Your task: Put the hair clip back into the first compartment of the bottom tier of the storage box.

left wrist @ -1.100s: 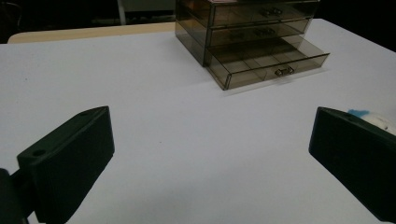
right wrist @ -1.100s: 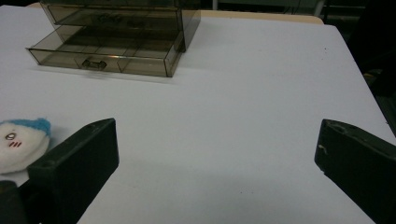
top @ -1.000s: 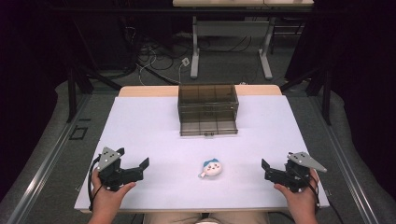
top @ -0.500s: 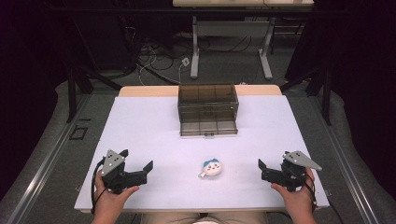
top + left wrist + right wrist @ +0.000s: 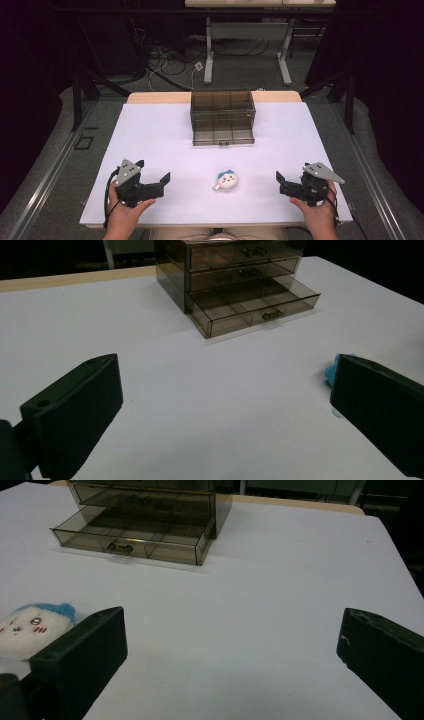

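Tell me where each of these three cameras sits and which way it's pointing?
High view: above the person's side, looking forward and down on the white table; both hands, the left gripper and right gripper show.
Left gripper view: rides the left gripper, looking across the table at the drawer box between its own open jaws.
Right gripper view: rides the right gripper, facing the same box with its bottom drawer pulled out; open jaws frame it.
Shared: all three show the box and the plush toy.

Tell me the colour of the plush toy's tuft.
Blue, on the white plush toy; clearest in the right gripper view.
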A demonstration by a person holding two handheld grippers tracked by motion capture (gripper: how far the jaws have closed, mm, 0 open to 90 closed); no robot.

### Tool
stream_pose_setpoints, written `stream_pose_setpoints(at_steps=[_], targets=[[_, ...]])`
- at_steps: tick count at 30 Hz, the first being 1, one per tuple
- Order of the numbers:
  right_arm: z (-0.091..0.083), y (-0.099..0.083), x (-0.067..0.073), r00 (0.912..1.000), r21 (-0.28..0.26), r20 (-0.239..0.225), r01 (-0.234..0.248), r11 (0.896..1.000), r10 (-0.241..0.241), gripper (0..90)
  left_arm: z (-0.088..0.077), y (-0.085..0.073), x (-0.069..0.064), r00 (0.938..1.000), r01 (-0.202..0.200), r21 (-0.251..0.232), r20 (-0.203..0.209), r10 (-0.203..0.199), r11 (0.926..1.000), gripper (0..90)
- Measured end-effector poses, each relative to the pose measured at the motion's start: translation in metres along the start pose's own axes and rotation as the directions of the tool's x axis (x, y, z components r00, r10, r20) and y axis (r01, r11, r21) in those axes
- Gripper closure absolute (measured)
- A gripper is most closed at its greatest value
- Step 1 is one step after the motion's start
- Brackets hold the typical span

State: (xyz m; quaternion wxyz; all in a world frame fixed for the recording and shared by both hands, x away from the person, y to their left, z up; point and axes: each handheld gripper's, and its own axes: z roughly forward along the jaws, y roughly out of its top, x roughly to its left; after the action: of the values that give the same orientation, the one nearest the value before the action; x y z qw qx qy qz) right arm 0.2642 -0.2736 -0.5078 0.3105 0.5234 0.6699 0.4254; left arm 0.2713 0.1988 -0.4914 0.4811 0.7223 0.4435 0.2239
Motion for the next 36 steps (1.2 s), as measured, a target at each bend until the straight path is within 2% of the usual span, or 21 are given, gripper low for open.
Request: stream_pose_setpoints(at_steps=[8, 12, 20, 36], targets=[[0.003, -0.001, 0.003, 0.9999, 0.021, -0.013, 0.000, 1.000, 0.000, 0.0, 0.010, 0.014, -0.012, 0.9994, -0.029, 0.004, 0.021, 0.029, 0.9996, 0.7], [0.004, -0.001, 0.003, 0.9997, 0.016, -0.018, 0.014, 1.000, -0.014, 0.0, 0.017, 0.019, -0.018, 0.9984, -0.029, 0.010, 0.049, 0.028, 0.9995, 0.8], [0.003, -0.001, 0.004, 0.9999, 0.019, -0.016, 0.000, 1.000, 0.000, 0.0, 0.027, 0.030, -0.029, 0.9964, -0.029, 0.020, 0.080, 0.027, 0.9994, 0.9], [0.005, -0.001, 0.003, 0.9997, 0.016, -0.025, 0.001, 1.000, -0.001, 0.0, 0.042, 0.048, -0.047, 0.9915, -0.046, 0.037, 0.124, 0.041, 0.9983, 1.6]])
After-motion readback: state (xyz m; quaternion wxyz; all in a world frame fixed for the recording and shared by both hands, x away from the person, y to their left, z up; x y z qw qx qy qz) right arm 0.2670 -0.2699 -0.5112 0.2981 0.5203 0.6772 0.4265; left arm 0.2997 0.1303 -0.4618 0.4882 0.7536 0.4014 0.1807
